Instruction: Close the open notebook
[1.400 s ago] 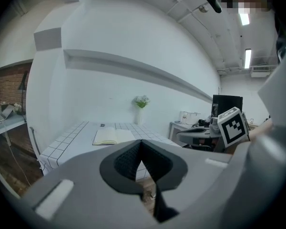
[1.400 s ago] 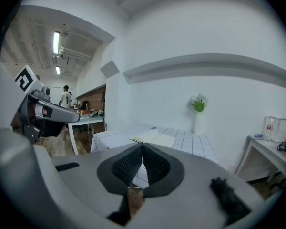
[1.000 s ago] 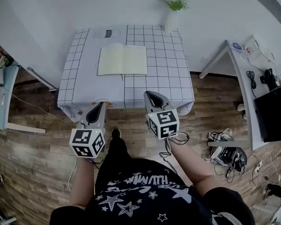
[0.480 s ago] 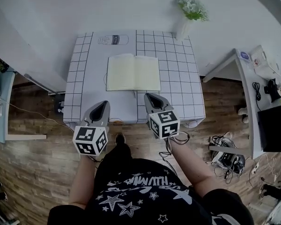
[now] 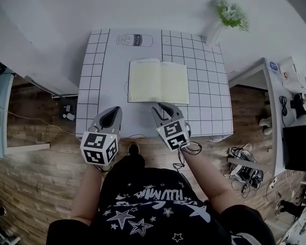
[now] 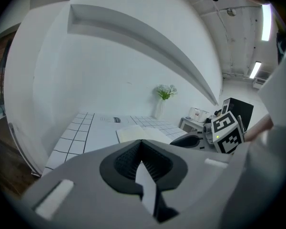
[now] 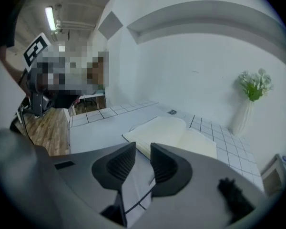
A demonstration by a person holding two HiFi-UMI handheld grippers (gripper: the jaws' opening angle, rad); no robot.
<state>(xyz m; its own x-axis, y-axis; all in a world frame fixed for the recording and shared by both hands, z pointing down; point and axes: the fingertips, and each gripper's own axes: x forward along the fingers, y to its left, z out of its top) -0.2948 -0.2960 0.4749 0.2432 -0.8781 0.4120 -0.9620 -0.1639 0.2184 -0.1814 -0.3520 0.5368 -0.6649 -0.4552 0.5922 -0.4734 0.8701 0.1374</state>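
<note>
The open notebook (image 5: pixel 158 81) lies flat with cream pages up in the middle of the grid-cloth table (image 5: pixel 104 75). It also shows in the left gripper view (image 6: pixel 138 133) and just beyond the right jaws (image 7: pixel 167 132). My left gripper (image 5: pixel 112 112) hovers over the table's near edge, left of the book, with its jaws shut and empty (image 6: pixel 142 143). My right gripper (image 5: pixel 160 107) hangs close to the notebook's near edge. Its jaws are opening, with a narrow gap and nothing between them (image 7: pixel 143 147).
A white vase of flowers (image 5: pixel 214 32) stands at the table's far right corner. A can drawing (image 5: pixel 135 40) is printed on the cloth behind the book. A white side desk (image 5: pixel 275 80), a black monitor (image 5: pixel 301 137) and floor cables (image 5: pixel 247 170) lie to the right.
The person has stepped up to the table, and both grippers have moved forward from over the floor to over its near edge. The right gripper has come close to the notebook.
</note>
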